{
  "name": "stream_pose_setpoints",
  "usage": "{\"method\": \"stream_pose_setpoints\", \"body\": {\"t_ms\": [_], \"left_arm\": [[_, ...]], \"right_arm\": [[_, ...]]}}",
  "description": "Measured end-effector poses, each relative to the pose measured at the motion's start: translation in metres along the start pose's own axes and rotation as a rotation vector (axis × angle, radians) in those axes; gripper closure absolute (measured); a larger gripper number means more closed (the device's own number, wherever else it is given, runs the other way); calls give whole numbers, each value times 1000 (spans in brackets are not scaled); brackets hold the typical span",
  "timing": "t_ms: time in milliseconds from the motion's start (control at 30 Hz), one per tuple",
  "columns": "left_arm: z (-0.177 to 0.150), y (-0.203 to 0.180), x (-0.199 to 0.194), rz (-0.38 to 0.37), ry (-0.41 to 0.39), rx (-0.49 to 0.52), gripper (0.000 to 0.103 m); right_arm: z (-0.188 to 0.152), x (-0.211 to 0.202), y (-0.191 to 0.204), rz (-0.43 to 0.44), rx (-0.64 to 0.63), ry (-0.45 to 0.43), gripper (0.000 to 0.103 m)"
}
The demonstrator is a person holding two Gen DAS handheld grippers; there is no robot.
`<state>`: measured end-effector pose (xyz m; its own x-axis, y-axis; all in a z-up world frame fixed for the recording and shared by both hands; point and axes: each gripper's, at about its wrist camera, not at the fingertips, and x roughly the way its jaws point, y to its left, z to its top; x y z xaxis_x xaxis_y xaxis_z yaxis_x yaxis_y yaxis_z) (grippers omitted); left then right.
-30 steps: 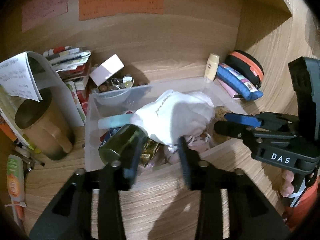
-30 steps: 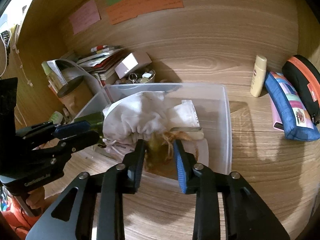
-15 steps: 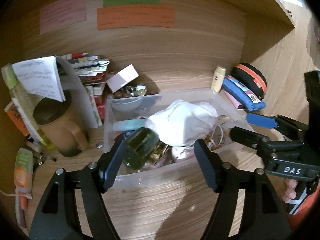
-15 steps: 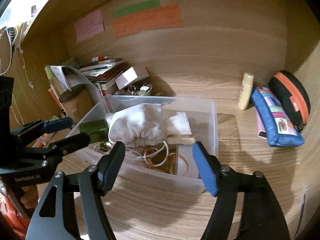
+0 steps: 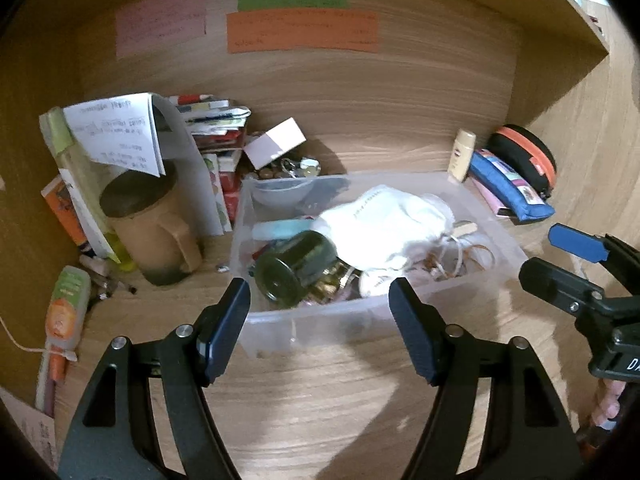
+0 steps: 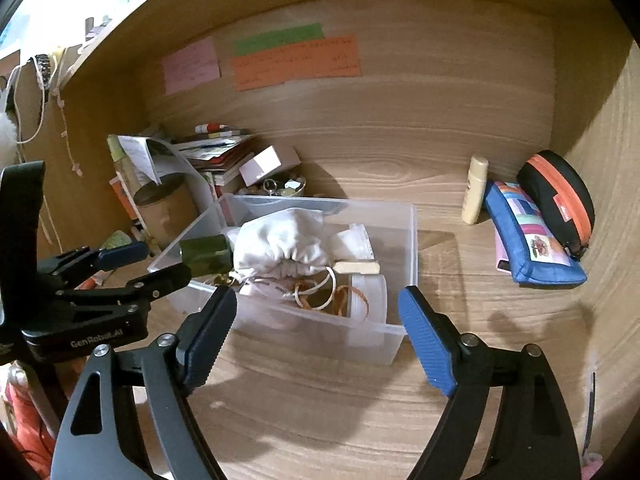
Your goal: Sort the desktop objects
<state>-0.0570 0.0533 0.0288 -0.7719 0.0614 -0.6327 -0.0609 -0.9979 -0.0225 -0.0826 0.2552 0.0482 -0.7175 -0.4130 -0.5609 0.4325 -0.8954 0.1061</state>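
A clear plastic bin (image 5: 308, 322) (image 6: 402, 236) stands on the wooden desk. In it lie a dark green glass jar (image 5: 298, 268) (image 6: 206, 254) on its side, a white drawstring pouch (image 5: 390, 224) (image 6: 286, 240), rubber bands (image 6: 340, 296) and a wooden stick (image 6: 356, 267). My left gripper (image 5: 320, 328) is open and empty, in front of the bin's near wall. My right gripper (image 6: 316, 328) is open and empty, in front of the bin's front corner. Each gripper shows from the side in the other's view.
A brown mug (image 5: 152, 228) and books with papers (image 5: 120, 140) stand left of the bin. A white box (image 5: 276, 144) and small trinkets lie behind it. A cream bottle (image 6: 474, 190), blue pouch (image 6: 528, 236) and black-orange case (image 6: 560, 204) sit at the right wall.
Both grippers opened wide and pulled back from the bin. The left one let go of the green jar, which now lies in the bin. The right one released the items it pinched.
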Motion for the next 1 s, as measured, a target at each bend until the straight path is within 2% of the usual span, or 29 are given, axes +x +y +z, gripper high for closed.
{"method": "stream_pose_setpoints", "body": {"t_ms": [100, 133, 333, 567, 833, 1000], "left_arm": [[-1, -3, -1, -13, 6, -8, 11], [-1, -4, -2, -16, -1, -6, 9], [0, -16, -8, 27, -28, 45, 9], [-2, -21, -9, 43, -30, 66, 9], [-2, -16, -8, 37, -25, 42, 9], [-2, -11, -8, 2, -6, 13, 9]], "right_arm": [[-3, -5, 3, 0, -10, 0, 22], [-4, -6, 4, 0, -14, -1, 22], [-5, -11, 6, -1, -26, -5, 21], [-5, -11, 0, 7, 0, 3, 21], [-6, -8, -4, 12, 21, 19, 20], [-7, -8, -4, 14, 20, 22, 20]]}}
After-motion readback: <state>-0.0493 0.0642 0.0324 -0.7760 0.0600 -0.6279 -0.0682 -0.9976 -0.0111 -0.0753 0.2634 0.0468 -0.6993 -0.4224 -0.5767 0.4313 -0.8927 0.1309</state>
